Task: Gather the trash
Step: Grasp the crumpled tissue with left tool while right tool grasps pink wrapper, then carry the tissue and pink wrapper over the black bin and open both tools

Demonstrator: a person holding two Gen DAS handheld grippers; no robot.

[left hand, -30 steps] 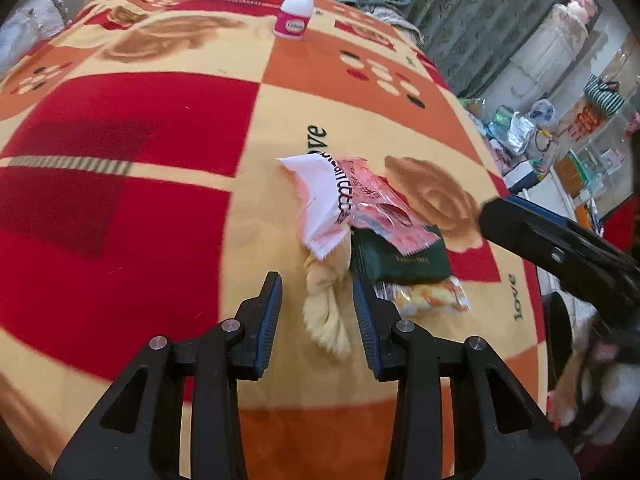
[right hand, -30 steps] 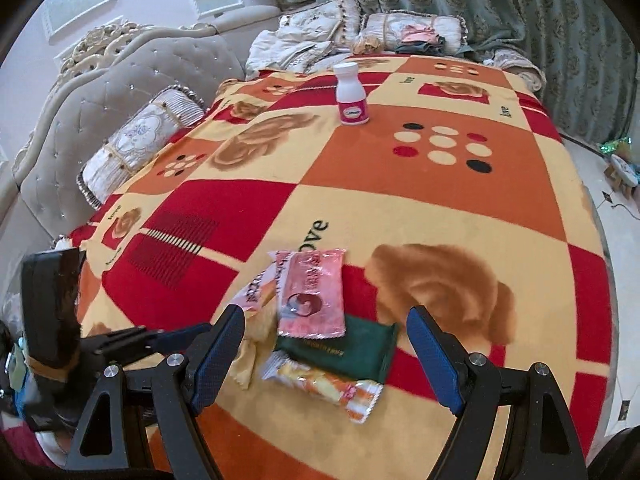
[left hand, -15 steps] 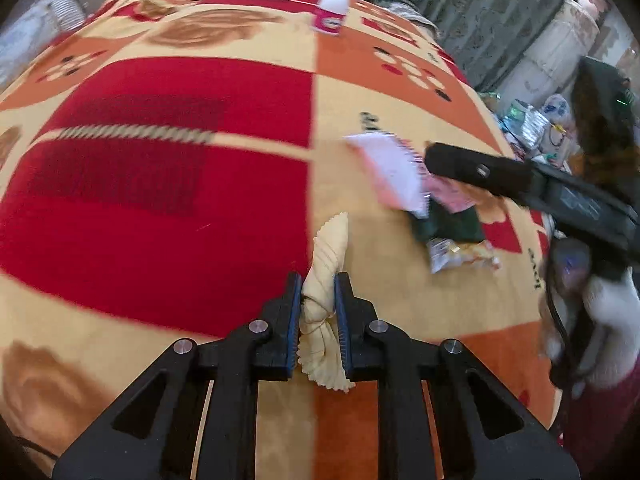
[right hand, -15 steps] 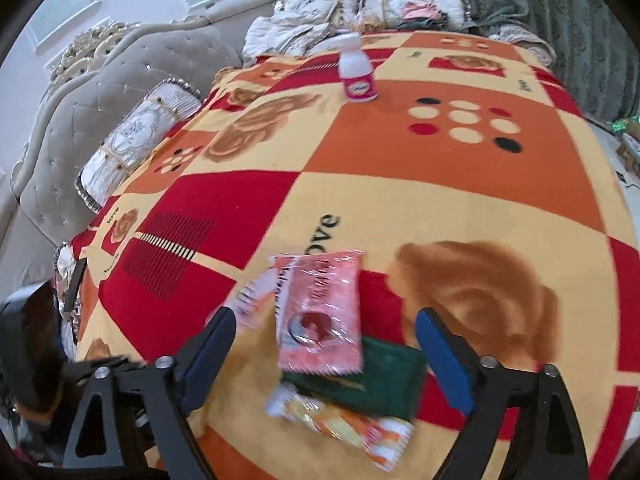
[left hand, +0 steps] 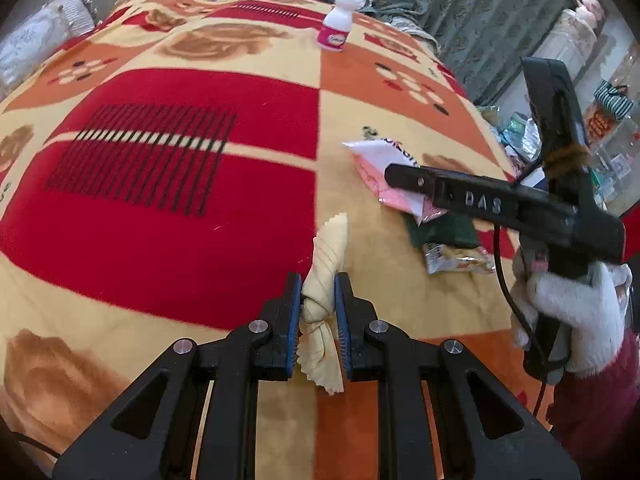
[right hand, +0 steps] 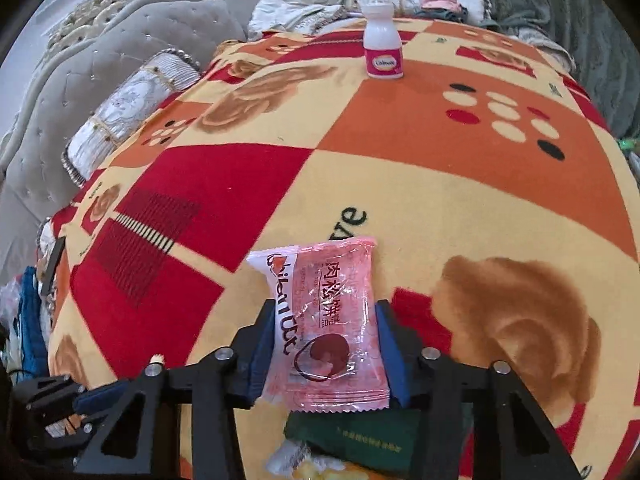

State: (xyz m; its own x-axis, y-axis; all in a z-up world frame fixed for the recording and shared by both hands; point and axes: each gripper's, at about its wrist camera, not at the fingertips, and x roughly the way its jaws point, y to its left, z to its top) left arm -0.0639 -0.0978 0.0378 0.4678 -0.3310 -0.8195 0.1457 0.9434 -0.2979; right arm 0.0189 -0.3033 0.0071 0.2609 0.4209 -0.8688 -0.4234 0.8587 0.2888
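A twisted pale yellow wrapper (left hand: pixel 330 240) is pinched at its knot by my left gripper (left hand: pixel 318 280), just above the patterned blanket (left hand: pixel 160 240). To its right, my right gripper (left hand: pixel 400 178) reaches down onto a pink and white snack wrapper (left hand: pixel 376 160). In the right wrist view the right gripper (right hand: pixel 326 308) has its jaws closing, pads against both sides of the pink wrapper (right hand: pixel 328 272). Under that wrapper lie a dark green packet (right hand: pixel 360 436) and a yellow-orange snack packet (right hand: pixel 316 468). The left gripper (right hand: pixel 80 400) shows at the lower left.
A white bottle with a pink label (right hand: pixel 382 46) stands upright far back on the blanket. Pillows (right hand: pixel 128 108) and a tufted headboard (right hand: pixel 80 60) line the left side. Green curtains and floor clutter (left hand: pixel 520 136) lie beyond the bed's right edge. A gloved hand (left hand: pixel 572 308) holds the right gripper.
My left gripper shut on the yellow wrapper and drew it left, away from the pile. My right gripper came down over the pink wrapper and its wide jaws closed in on it.
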